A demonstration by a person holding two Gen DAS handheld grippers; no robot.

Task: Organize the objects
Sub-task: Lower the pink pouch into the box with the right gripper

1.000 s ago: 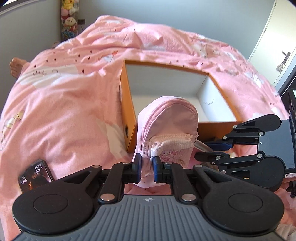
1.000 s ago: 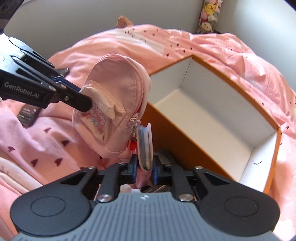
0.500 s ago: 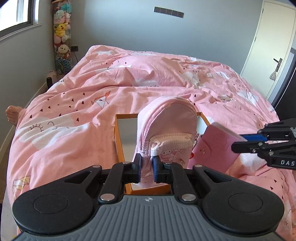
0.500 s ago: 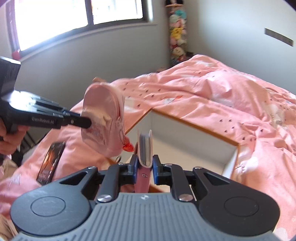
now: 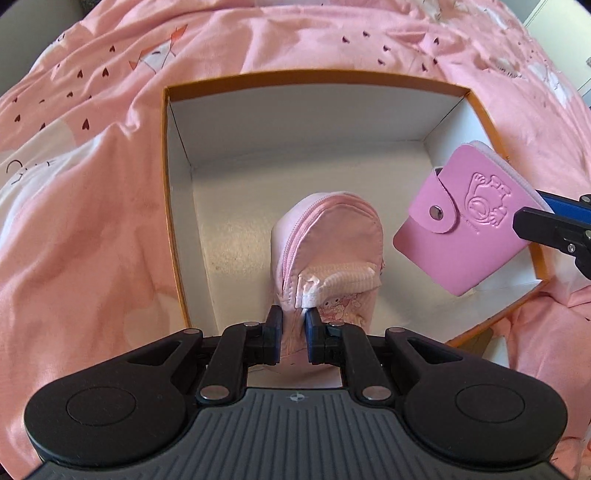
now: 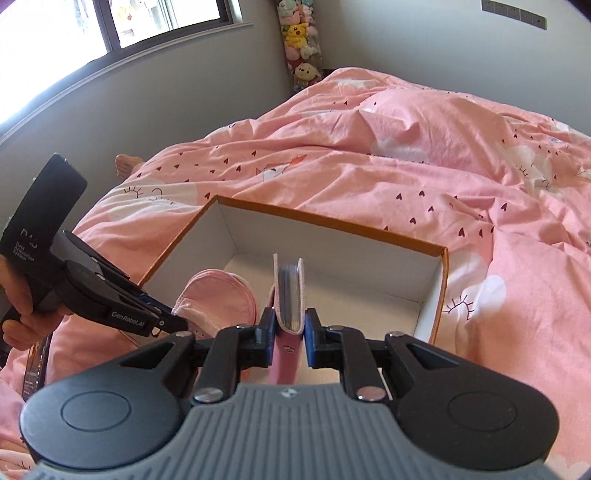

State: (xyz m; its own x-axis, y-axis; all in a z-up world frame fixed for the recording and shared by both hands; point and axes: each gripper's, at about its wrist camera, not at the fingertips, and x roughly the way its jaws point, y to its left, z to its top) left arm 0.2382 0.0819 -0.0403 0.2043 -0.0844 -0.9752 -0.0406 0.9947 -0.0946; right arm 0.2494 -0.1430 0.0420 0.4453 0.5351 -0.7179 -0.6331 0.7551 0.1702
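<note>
Directly ahead of your left gripper (image 5: 293,326), clamped on the pink pouch (image 5: 328,254), lies the orange box (image 5: 173,192) interior. Your right gripper (image 6: 290,326), clamped on the pink card wallet (image 6: 289,295), alone shows your hand (image 6: 16,306) and the window (image 6: 110,22).

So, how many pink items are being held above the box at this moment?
2. The small pink backpack pouch is pinched by the left gripper over the box. The pink card wallet is clamped in the right gripper at the box's right side. None seems hidden.
</note>
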